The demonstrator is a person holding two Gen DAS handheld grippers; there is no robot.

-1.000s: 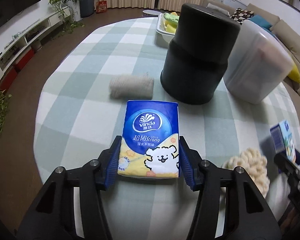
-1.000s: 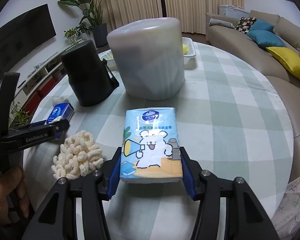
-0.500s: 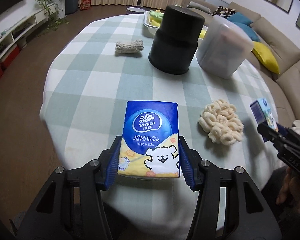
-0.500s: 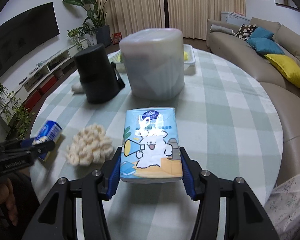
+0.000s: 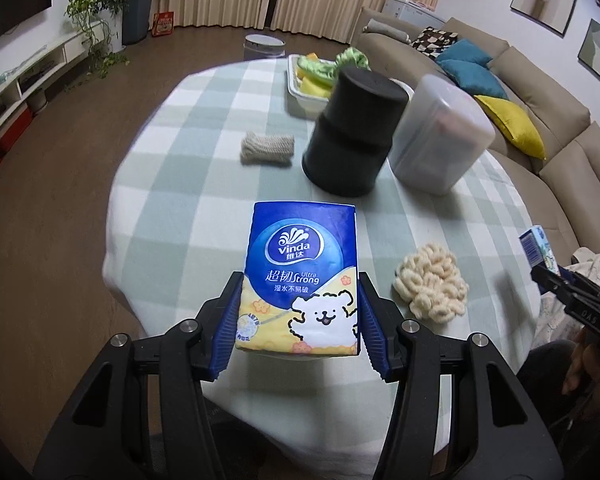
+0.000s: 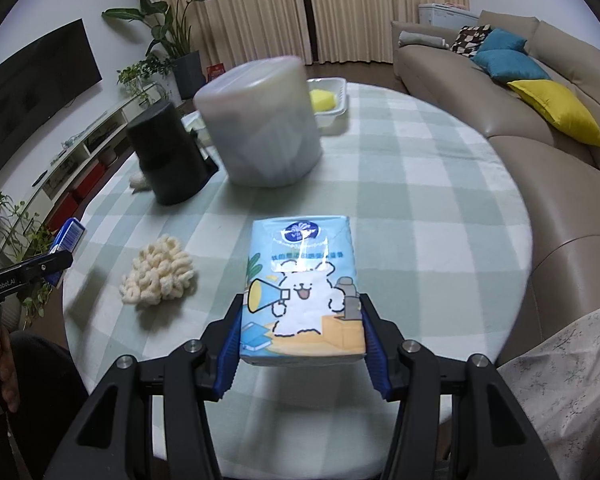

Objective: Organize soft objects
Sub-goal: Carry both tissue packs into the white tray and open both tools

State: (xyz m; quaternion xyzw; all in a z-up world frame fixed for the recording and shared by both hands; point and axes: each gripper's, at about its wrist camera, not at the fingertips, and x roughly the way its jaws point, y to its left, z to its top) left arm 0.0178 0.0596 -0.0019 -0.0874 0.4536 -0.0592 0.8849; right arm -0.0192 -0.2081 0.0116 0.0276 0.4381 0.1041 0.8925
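Observation:
My left gripper (image 5: 298,320) is shut on a dark blue Vinda tissue pack (image 5: 300,276) and holds it in the air over the near table edge. My right gripper (image 6: 302,336) is shut on a light blue tissue pack (image 6: 302,288), also held above the table. A cream fluffy ball (image 5: 430,282) lies on the checked tablecloth (image 5: 204,184); it also shows in the right wrist view (image 6: 160,276). A grey knitted roll (image 5: 266,148) lies further back, left of a black canister (image 5: 352,132).
A frosted lidded plastic bin (image 5: 440,136) stands right of the black canister, and shows in the right wrist view (image 6: 260,124). A white tray (image 5: 300,88) with yellow and green things stands at the table's far side. A sofa (image 6: 540,120) runs along the right.
Both grippers have risen and pulled back from the table, each still holding its pack. The table and its objects look smaller and farther away.

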